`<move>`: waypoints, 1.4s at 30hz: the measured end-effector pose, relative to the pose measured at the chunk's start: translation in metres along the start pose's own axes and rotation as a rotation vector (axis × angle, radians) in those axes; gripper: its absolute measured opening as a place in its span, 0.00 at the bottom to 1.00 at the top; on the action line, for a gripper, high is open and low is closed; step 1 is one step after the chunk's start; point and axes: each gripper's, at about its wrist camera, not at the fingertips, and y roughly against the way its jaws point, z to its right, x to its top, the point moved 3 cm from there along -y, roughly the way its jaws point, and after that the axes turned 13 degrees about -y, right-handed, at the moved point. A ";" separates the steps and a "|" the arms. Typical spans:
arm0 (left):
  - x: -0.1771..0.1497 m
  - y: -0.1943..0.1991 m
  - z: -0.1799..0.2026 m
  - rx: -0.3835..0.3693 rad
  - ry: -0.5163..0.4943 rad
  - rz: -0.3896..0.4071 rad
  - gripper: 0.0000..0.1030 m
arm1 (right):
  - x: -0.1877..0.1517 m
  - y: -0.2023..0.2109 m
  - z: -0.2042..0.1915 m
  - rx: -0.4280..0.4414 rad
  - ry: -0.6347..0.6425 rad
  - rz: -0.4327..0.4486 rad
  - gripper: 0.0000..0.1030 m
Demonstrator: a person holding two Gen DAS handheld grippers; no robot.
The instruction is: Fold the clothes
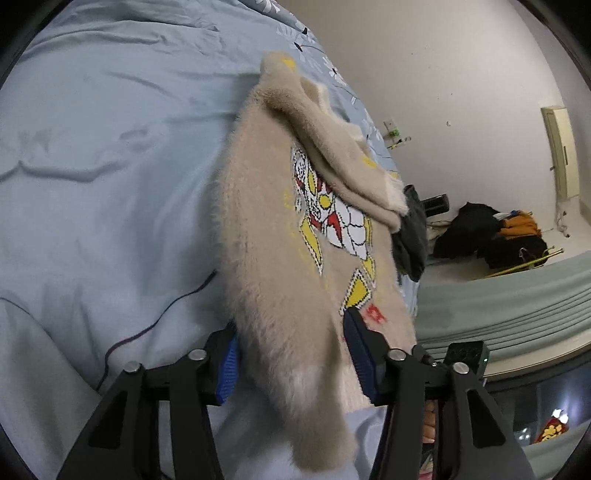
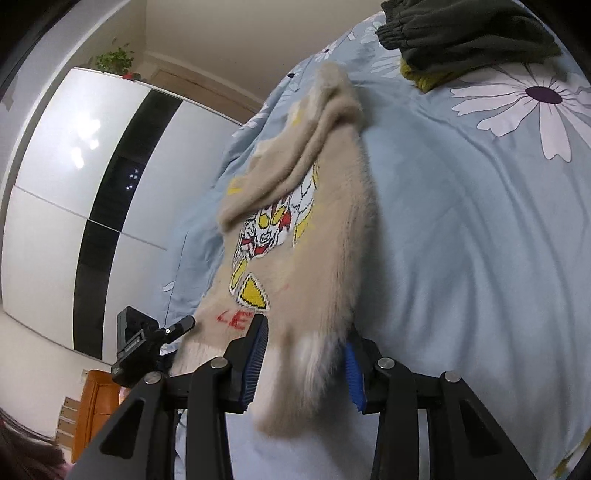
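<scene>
A fuzzy beige sweater (image 1: 273, 236) with a red, yellow and white cartoon figure lies lengthwise on the light blue bed cover (image 1: 110, 166). Its sleeves are folded across the front. The bottom hem rises toward the cameras and looks blurred. My left gripper (image 1: 291, 354) is shut on the hem, with fabric filling the gap between the blue pads. In the right wrist view the same sweater (image 2: 314, 251) stretches away, and my right gripper (image 2: 303, 362) is shut on the hem beside red lettering. The two grippers hold the hem side by side.
A dark olive garment (image 2: 461, 33) lies at the far end of the flowered cover (image 2: 461, 240). A thin dark cable (image 1: 159, 314) runs over the bed. A white and black wardrobe (image 2: 74, 177) stands to the left. Dark clothes (image 1: 491, 232) are piled on the floor beyond the bed.
</scene>
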 end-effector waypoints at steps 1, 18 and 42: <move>-0.001 0.001 -0.001 0.003 0.001 0.000 0.36 | -0.002 0.001 0.001 -0.012 0.001 0.003 0.30; 0.020 0.043 -0.002 -0.123 0.006 0.127 0.13 | 0.033 0.028 -0.032 0.234 -0.010 0.043 0.10; 0.239 -0.050 0.001 -0.024 -0.054 0.195 0.13 | 0.221 -0.062 -0.064 0.118 -0.047 0.121 0.10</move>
